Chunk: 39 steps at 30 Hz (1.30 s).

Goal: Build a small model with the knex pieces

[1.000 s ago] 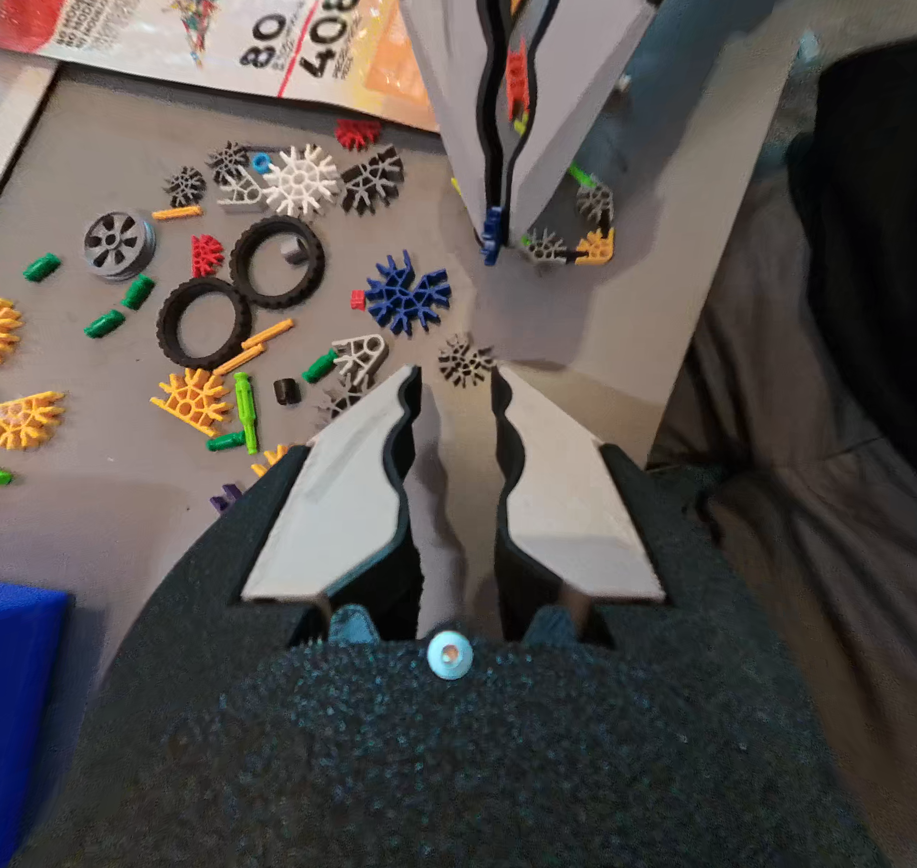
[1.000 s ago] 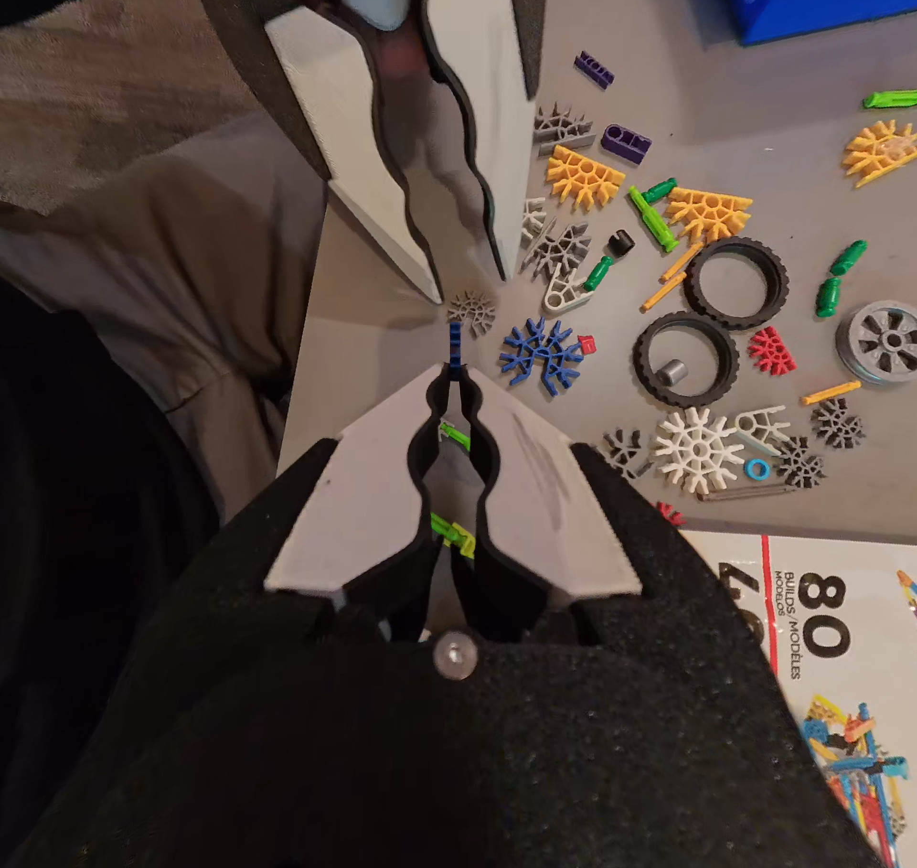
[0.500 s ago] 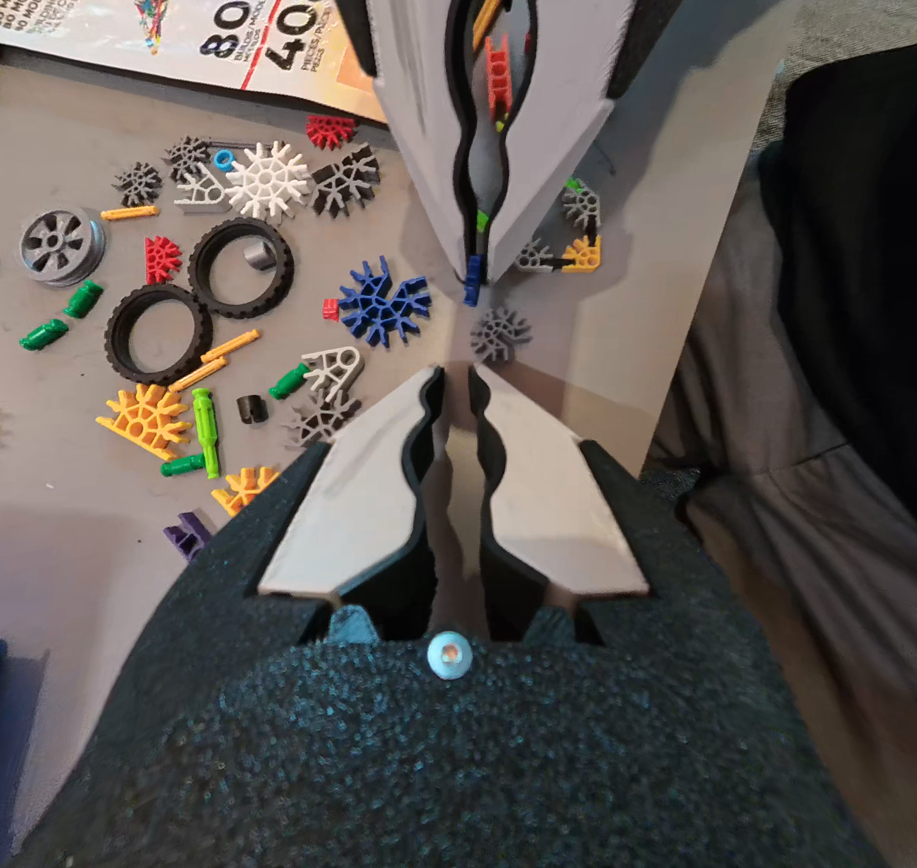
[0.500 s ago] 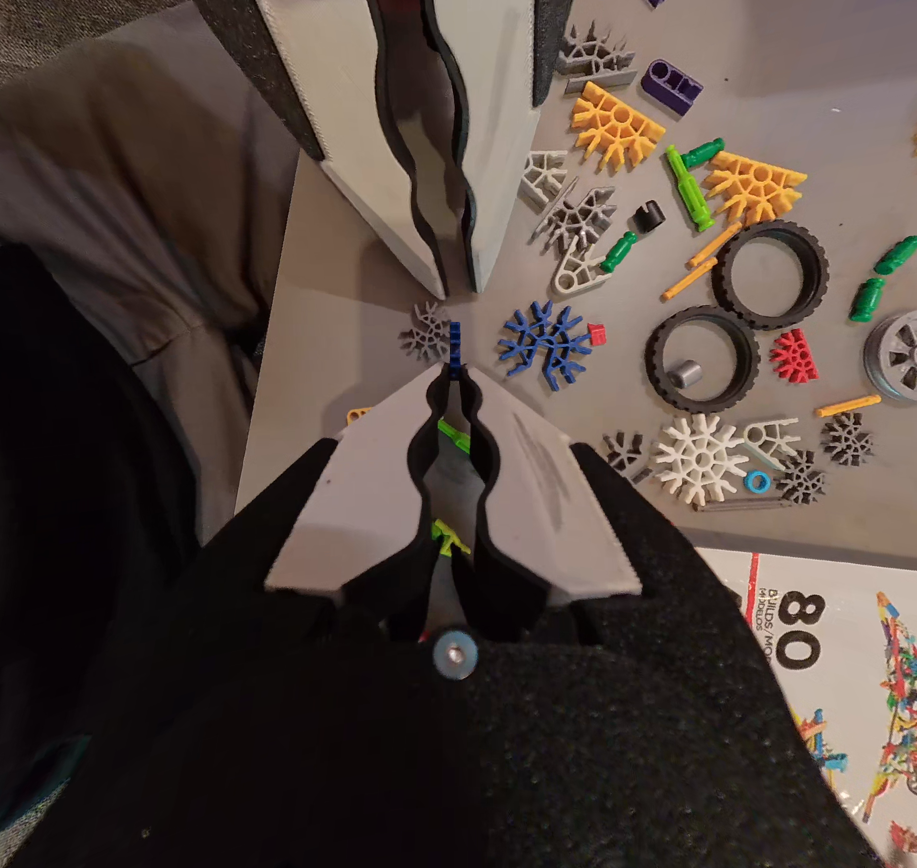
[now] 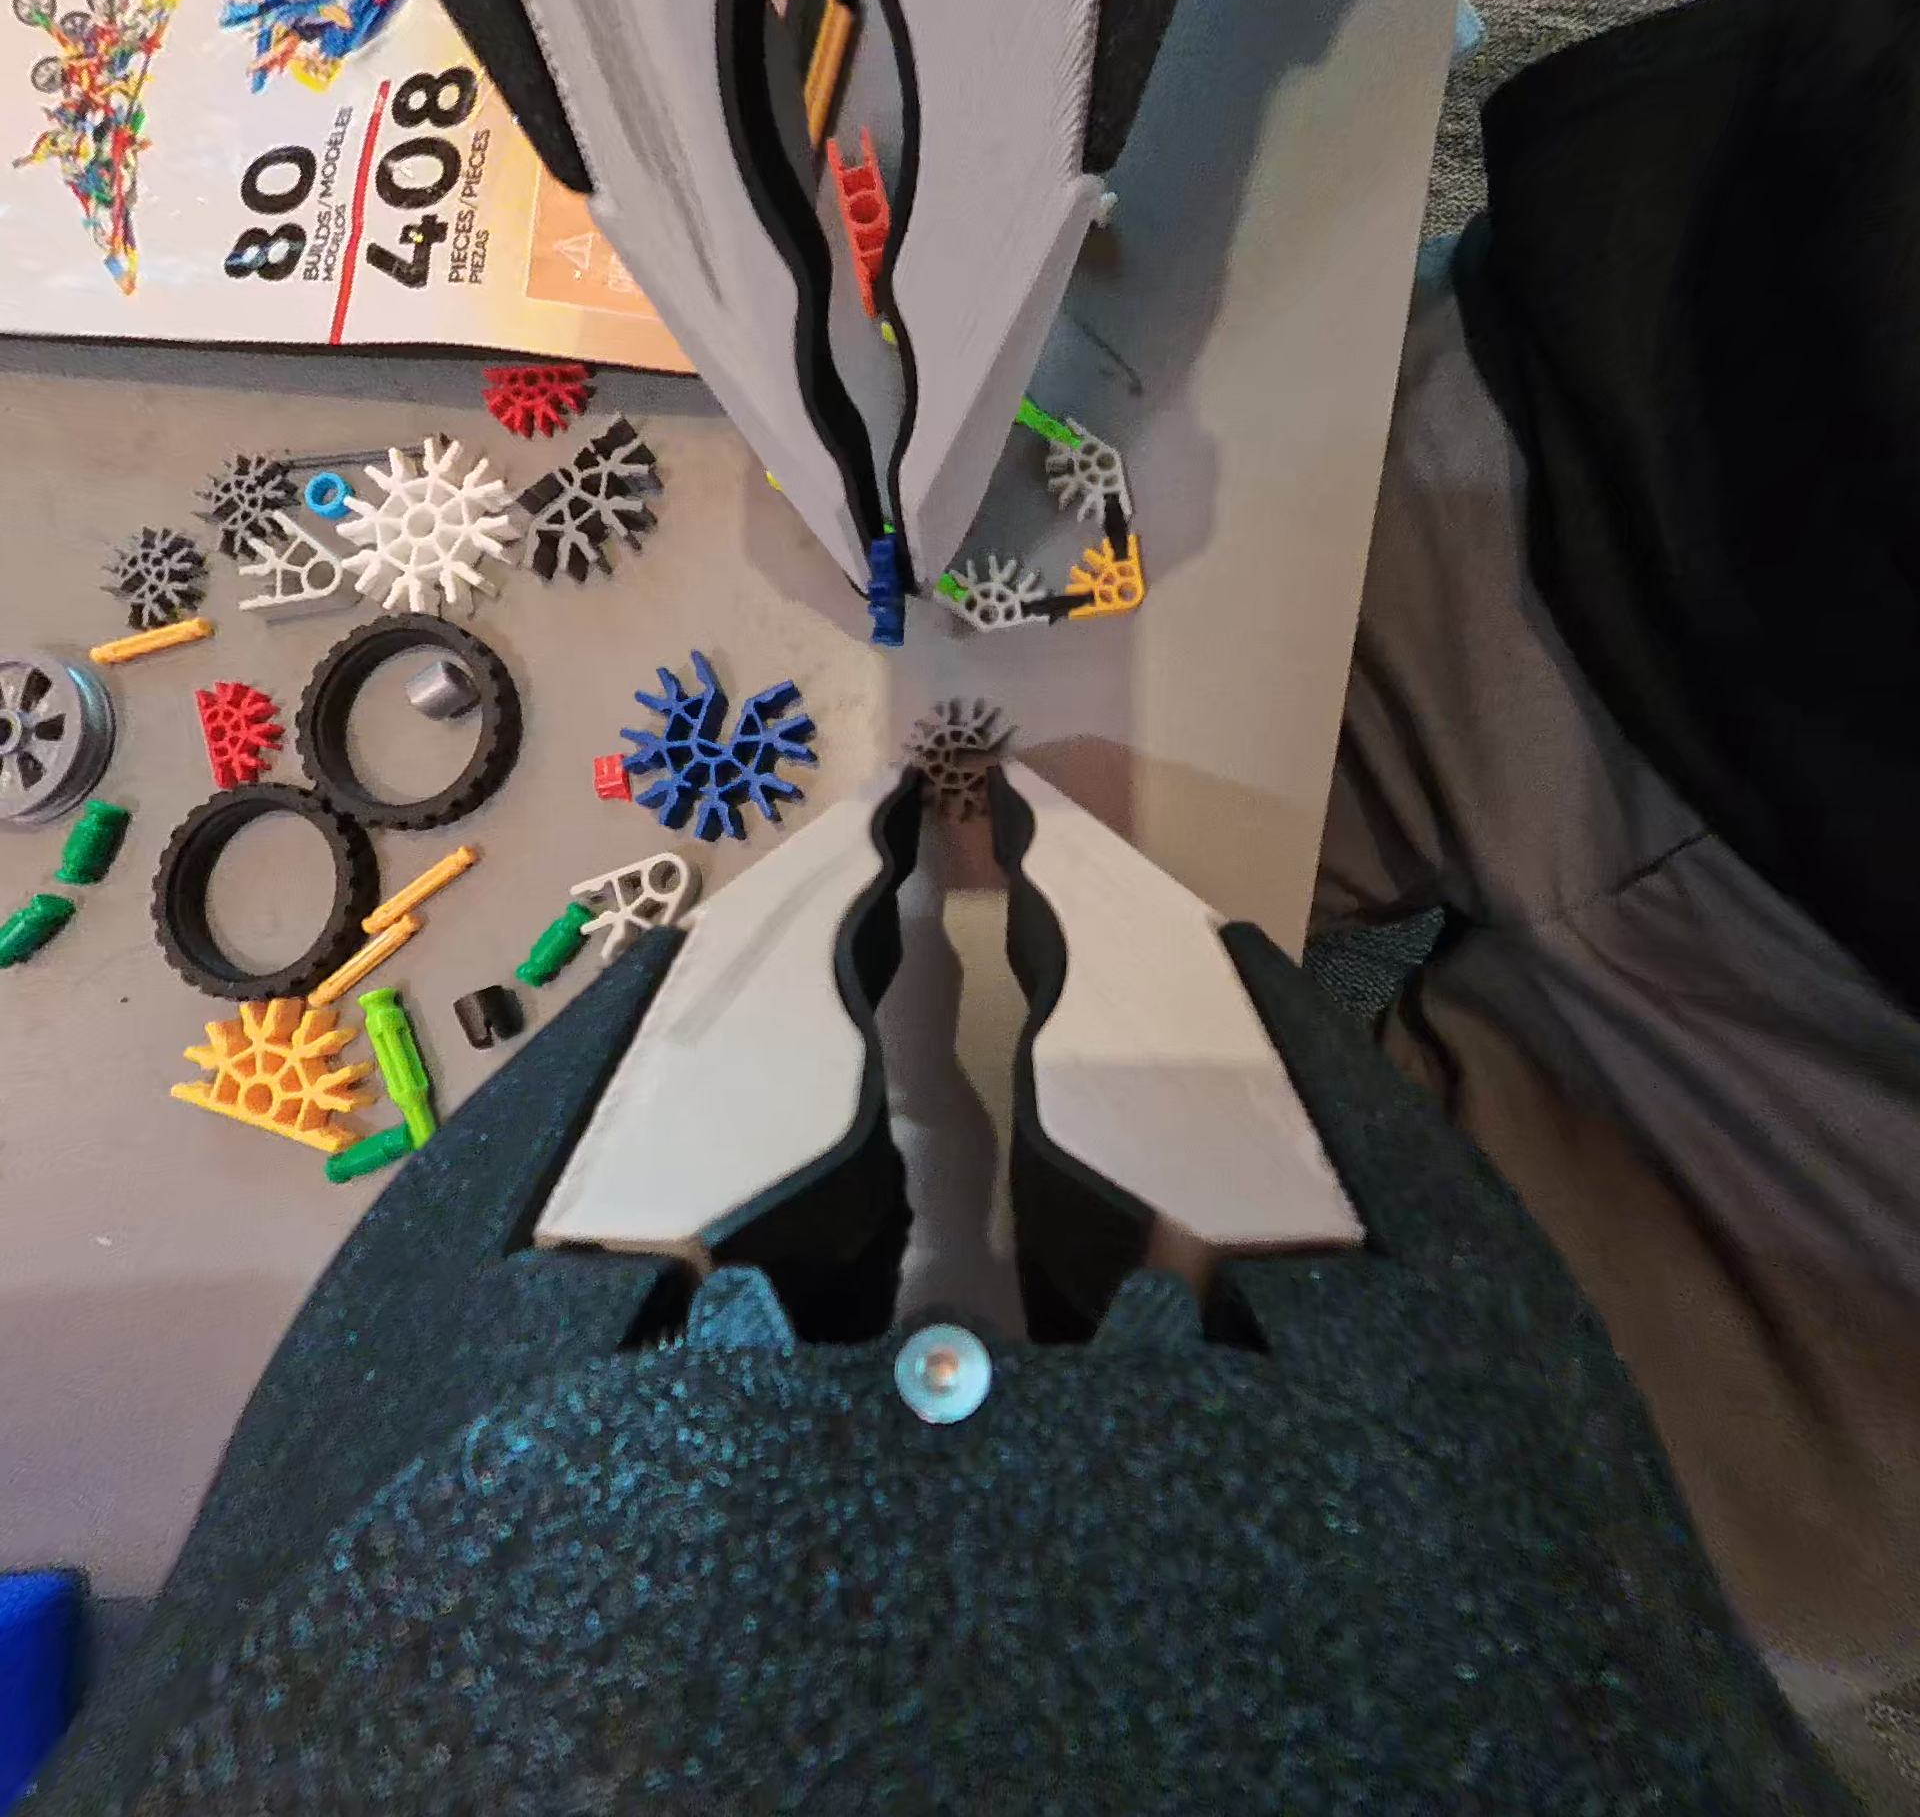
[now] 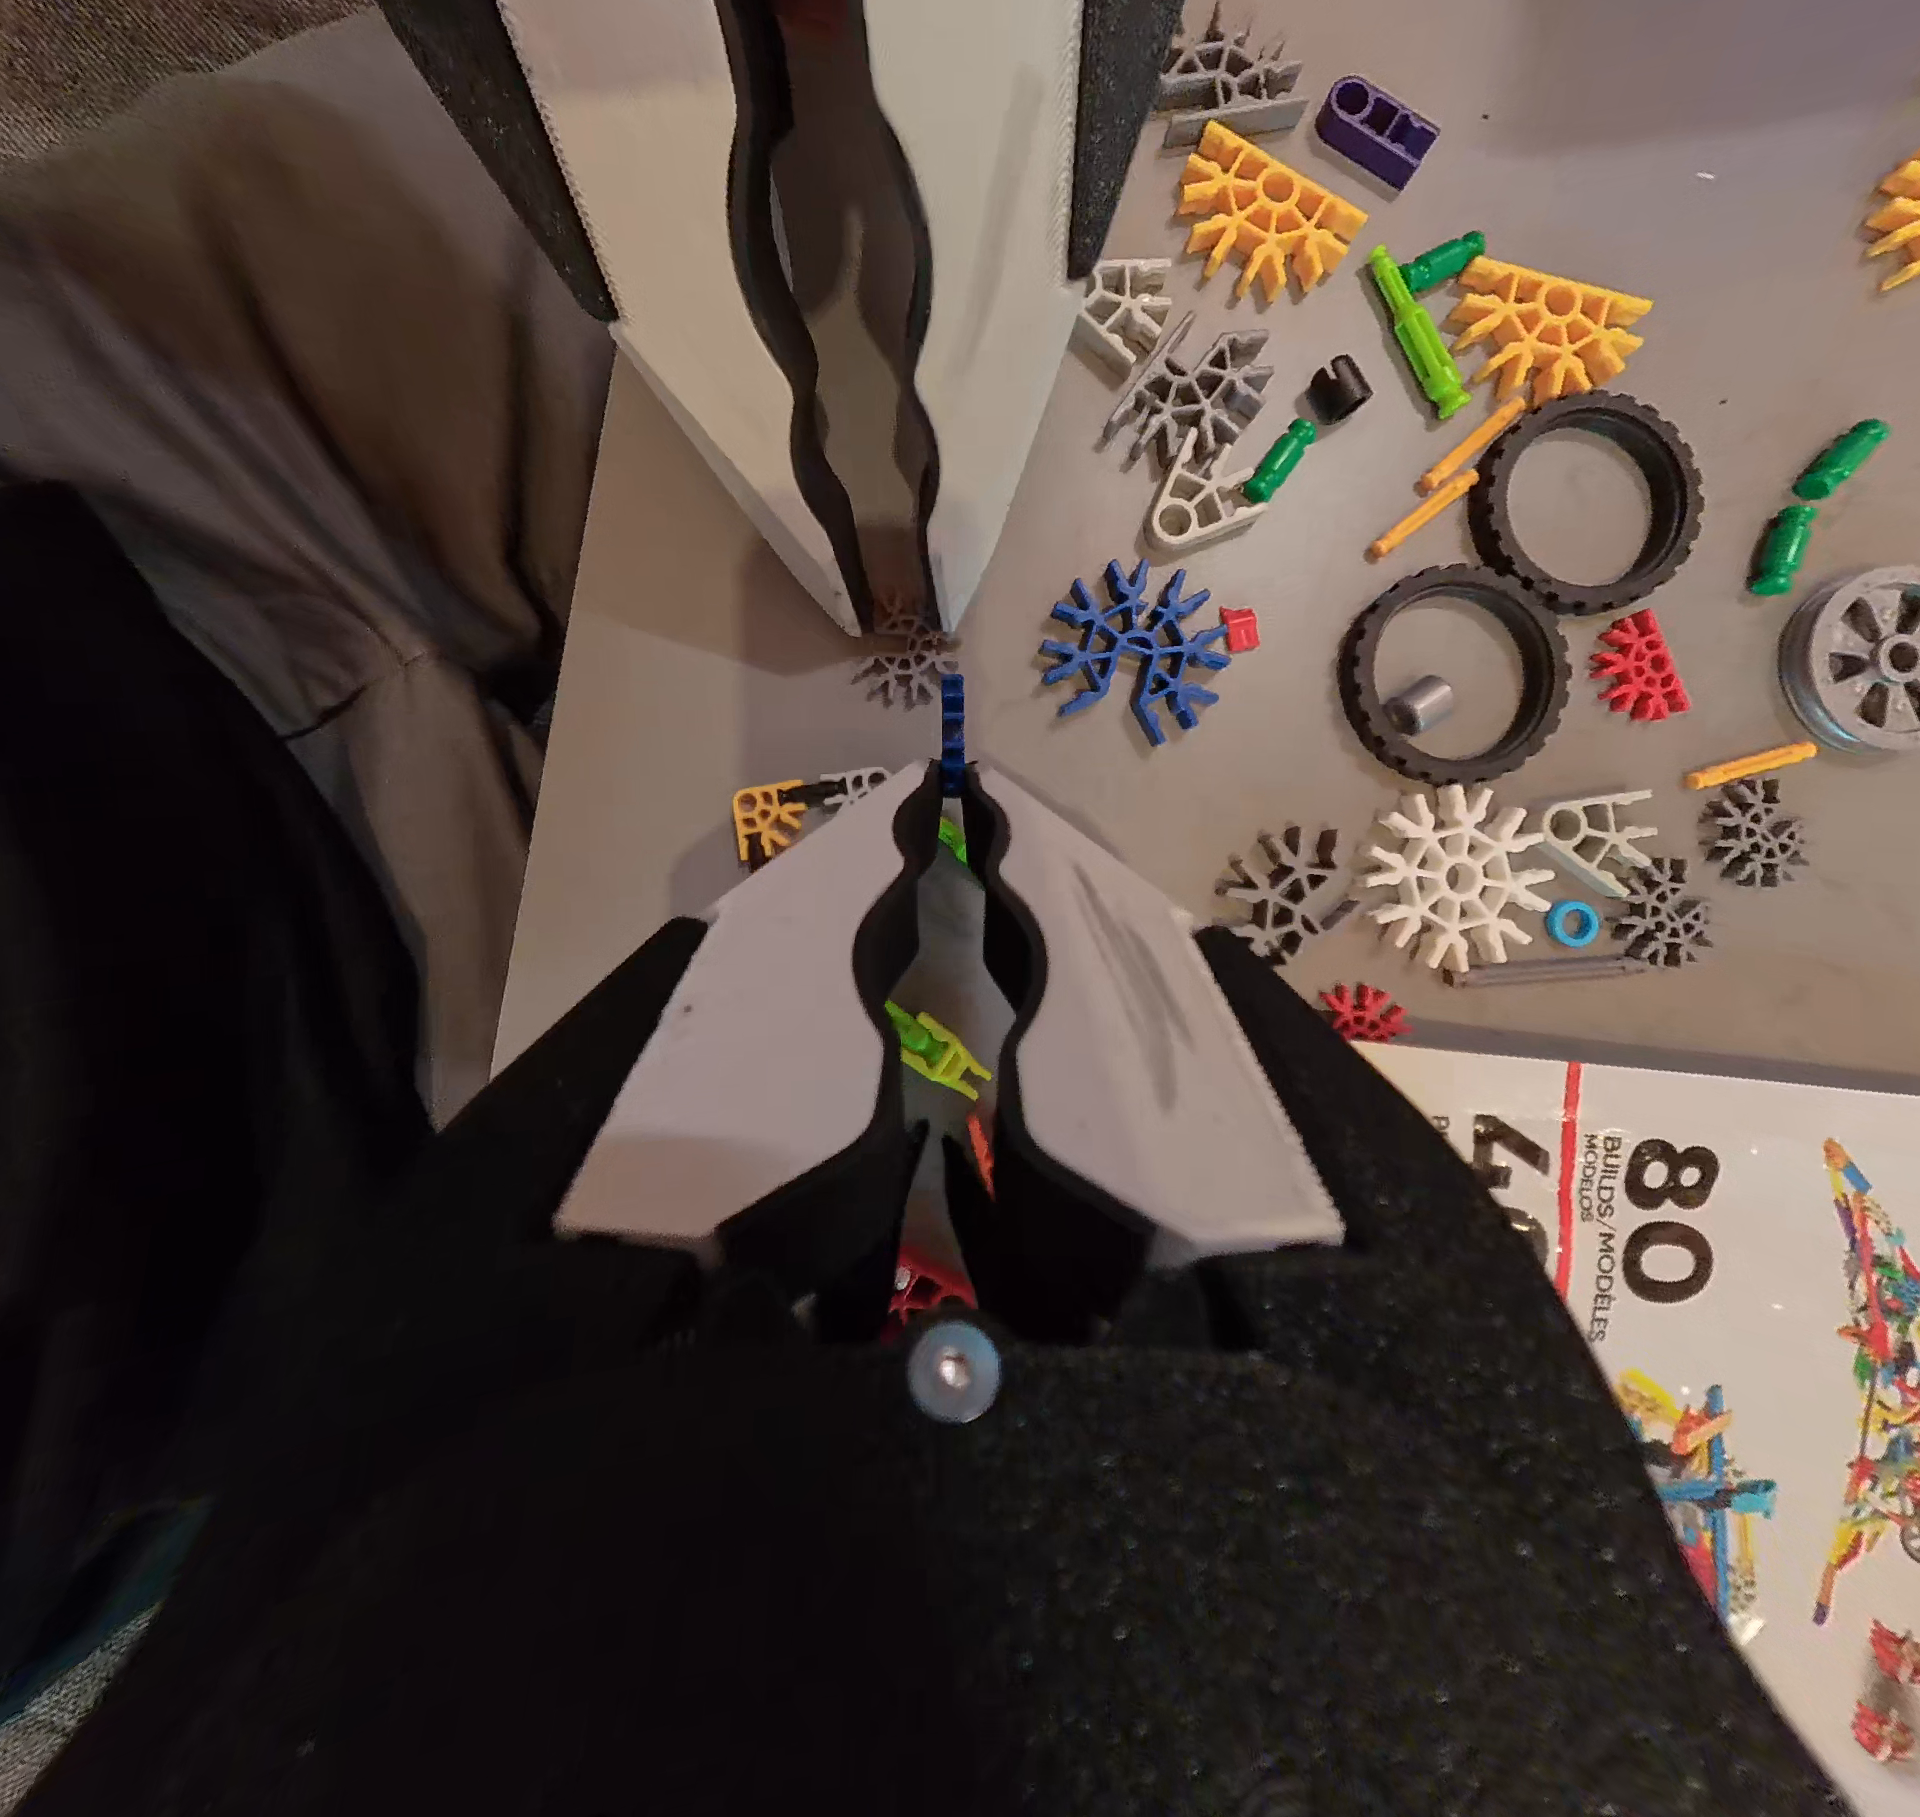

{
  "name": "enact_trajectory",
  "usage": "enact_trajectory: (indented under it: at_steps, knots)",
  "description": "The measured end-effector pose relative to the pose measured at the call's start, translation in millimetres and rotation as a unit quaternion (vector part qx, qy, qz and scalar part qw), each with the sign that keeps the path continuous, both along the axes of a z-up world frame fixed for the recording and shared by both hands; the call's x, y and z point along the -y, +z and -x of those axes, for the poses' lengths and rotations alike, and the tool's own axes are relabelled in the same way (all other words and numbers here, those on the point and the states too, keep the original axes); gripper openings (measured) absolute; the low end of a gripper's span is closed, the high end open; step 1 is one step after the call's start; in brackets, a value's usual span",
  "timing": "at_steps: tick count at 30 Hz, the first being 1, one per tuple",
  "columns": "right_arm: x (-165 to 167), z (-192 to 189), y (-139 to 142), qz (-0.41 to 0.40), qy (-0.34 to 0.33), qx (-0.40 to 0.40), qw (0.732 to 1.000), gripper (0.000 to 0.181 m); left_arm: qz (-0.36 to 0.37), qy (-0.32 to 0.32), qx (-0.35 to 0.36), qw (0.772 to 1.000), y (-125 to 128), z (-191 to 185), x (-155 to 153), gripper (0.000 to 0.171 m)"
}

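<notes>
Since a second ago the left gripper (image 5: pixel 954 780) has come forward to the dark grey round connector (image 5: pixel 956 754), which earlier lay clear ahead of its tips; its jaws stand a narrow way apart on either side of that piece, with gaps visible, not yet gripping it.

Going left to right in the left wrist view: a grey wheel hub (image 5: pixel 42 733) lies at the far left edge of the grey table (image 5: pixel 1226 707), then two black tyres (image 5: pixel 410 718), one with a small grey sleeve (image 5: pixel 445 689) inside it. Near them sit a yellow fan connector (image 5: pixel 275 1071) and a lime rod (image 5: pixel 400 1061). A white snowflake connector (image 5: pixel 426 531) lies farther off, below the printed booklet (image 5: pixel 260 157). Next comes the blue snowflake connector (image 5: pixel 717 744) with a small red clip (image 5: pixel 611 777) touching its left side. The grey round piece lies just right of it.

Opposite, the right gripper (image 6: pixel 951 775) is closed on a small built assembly, whose blue connector (image 6: pixel 952 723) pokes out from its tips, close to the grey round piece; lime and red parts show between its jaws. Right of it, a joined grey and yellow connector cluster (image 5: pixel 1091 562) rests near the table's right edge, beyond which is grey cloth (image 5: pixel 1610 936).
</notes>
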State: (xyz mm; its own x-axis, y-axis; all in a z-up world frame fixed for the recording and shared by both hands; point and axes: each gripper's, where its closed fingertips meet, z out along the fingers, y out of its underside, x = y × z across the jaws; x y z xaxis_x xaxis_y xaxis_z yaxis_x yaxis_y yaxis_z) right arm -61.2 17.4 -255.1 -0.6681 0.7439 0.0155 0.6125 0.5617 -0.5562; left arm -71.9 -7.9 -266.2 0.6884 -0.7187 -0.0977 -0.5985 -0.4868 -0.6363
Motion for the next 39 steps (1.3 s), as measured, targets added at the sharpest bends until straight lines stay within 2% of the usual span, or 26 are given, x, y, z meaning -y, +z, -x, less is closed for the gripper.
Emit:
enact_trajectory:
  at_steps: [7,10,15,16,18,20,22,26,29,34,39]
  knots:
    - [-1.2,-2.2,-2.6,0.012,0.003,-0.003,1.000,0.002,-0.012,0.080,0.019,0.997,0.2,-2.0,4.0,0.009]
    - [-0.5,-1.6,-2.5,0.013,0.006,-0.006,1.000,0.002,-0.011,0.141,0.005,0.990,0.2,7.1,10.0,0.009]
    - [4.6,3.2,-2.7,0.012,0.012,-0.008,1.000,0.002,-0.002,0.299,0.028,0.954,0.8,23.9,22.4,0.008]
    - [6.5,4.6,-3.0,0.013,0.014,-0.008,1.000,0.002,-0.003,0.309,0.037,0.950,0.8,18.2,24.3,0.009]
    - [10.7,6.4,-4.3,0.011,0.021,-0.006,1.000,0.002,0.004,0.310,0.029,0.950,0.6,8.3,30.6,0.021]
    - [14.1,6.5,-6.4,0.007,0.028,0.001,1.000,0.002,0.011,0.272,0.011,0.962,4.1,-2.6,39.2,0.023]
    - [17.2,5.8,-7.4,0.003,0.036,0.004,0.999,0.002,0.004,0.269,0.002,0.963,12.9,4.5,39.5,0.024]
    - [23.8,5.1,-7.5,0.000,0.046,0.007,0.999,0.002,0.003,0.200,-0.021,0.980,15.6,11.2,42.1,0.026]
    - [24.8,5.7,-8.1,-0.003,0.046,0.008,0.999,0.002,0.004,0.192,-0.036,0.981,14.6,22.8,39.2,0.027]
    - [26.5,8.9,-9.3,-0.006,0.051,0.011,0.999,0.002,0.046,0.187,-0.032,0.981,-2.0,26.9,46.3,0.027]
    - [28.6,14.0,-12.8,-0.014,0.066,0.020,0.998,0.002,0.025,0.218,-0.012,0.975,-2.7,29.7,38.0,0.020]
